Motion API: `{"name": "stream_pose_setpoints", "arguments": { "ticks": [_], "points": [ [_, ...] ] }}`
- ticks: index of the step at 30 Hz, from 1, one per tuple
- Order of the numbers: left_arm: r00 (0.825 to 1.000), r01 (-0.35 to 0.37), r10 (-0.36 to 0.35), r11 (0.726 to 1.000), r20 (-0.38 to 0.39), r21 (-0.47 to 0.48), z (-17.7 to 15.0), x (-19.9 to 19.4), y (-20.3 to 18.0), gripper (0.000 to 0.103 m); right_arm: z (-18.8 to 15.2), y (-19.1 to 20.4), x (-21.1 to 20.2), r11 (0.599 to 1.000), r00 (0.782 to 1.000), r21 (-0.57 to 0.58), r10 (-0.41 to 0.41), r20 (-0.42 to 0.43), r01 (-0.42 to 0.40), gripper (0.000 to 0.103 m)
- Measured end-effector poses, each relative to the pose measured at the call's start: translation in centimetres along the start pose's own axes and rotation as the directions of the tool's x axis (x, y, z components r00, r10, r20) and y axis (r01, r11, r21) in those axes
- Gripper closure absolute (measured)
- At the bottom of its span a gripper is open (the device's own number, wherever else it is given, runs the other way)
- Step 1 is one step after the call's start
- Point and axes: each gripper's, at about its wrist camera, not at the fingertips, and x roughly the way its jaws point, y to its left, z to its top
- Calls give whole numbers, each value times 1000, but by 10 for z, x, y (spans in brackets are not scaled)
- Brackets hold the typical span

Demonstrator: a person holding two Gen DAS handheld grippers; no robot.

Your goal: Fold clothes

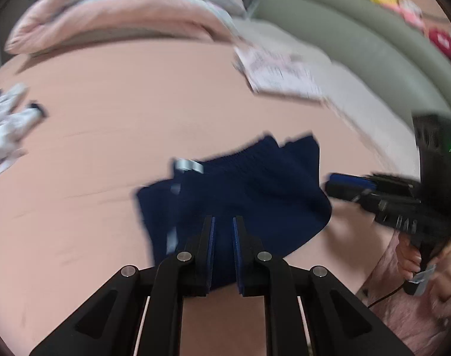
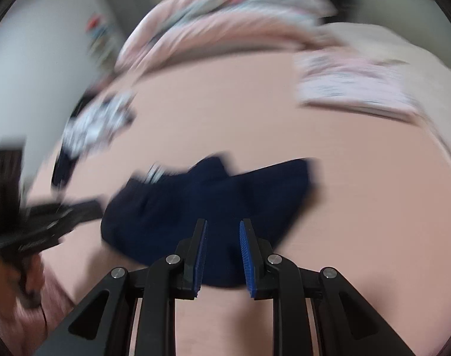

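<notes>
A dark blue garment (image 1: 240, 190) lay bunched on the pink bedsheet (image 1: 112, 124), between the two grippers. The left gripper (image 1: 224, 222) hovered over its near edge, jaws narrowly parted with nothing between them. The right gripper (image 2: 223, 225) stood likewise, slightly apart and empty. Both views were blurred. A folded pink patterned cloth (image 1: 281, 74) lay farther back.

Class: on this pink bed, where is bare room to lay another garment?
Free: the pink sheet between the navy garment and the rolled quilt. Crowded: near the patterned clothes and the folded pink piece.
</notes>
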Motion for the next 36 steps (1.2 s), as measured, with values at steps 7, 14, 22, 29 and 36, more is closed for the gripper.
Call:
{"name": "stream_pose_setpoints", "arguments": {
  "ticks": [7, 14, 22, 29, 36],
  "points": [
    [994, -100, 101, 995, -33, 31, -10, -1, 27, 93, -10, -17, 15, 998, 997, -50, -45, -54, 43, 99],
    [991, -121, 115, 988, 73, 91, 0, -9, 1, 81, 11, -4, 4, 992, 999, -124, -37, 6, 38, 78],
    [991, -130, 132, 990, 24, -55, 12, 9, 40, 79, 25, -30, 56, 999, 995, 30, 45, -90, -42, 79],
    [978, -81, 107, 986, 177, -147, 4, -16, 48, 73, 19, -37, 11, 995, 998, 77, 63, 31, -65, 64],
    [984, -155, 170, 961, 46, -229, 6, 28, 53, 51, 9, -25, 36, 998, 997, 23, -62, -35, 63, 65]
  ]
}}
